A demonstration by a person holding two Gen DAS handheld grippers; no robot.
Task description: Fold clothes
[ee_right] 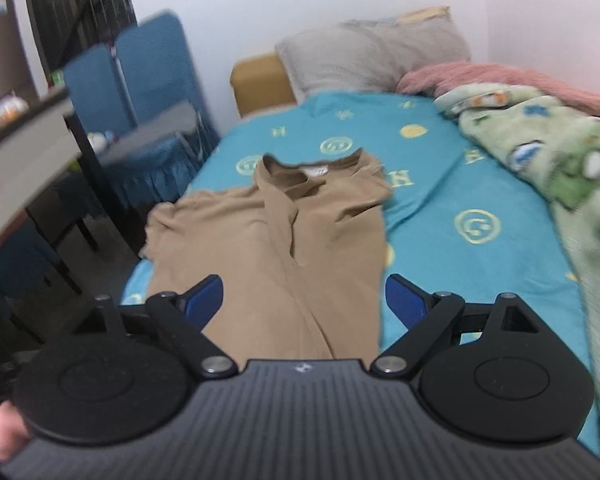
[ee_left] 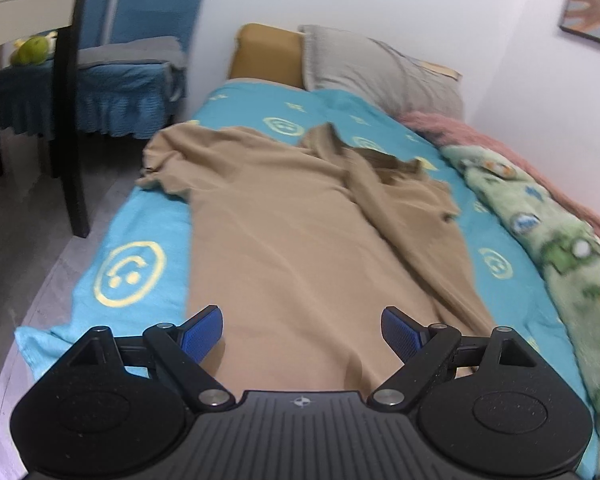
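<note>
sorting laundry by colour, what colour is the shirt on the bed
Plain tan, no print: the shirt lies on a turquoise sheet. Right wrist view shows it best.

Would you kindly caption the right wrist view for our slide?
Open right gripper above a tan shirt on the blue bedsheet.
</note>
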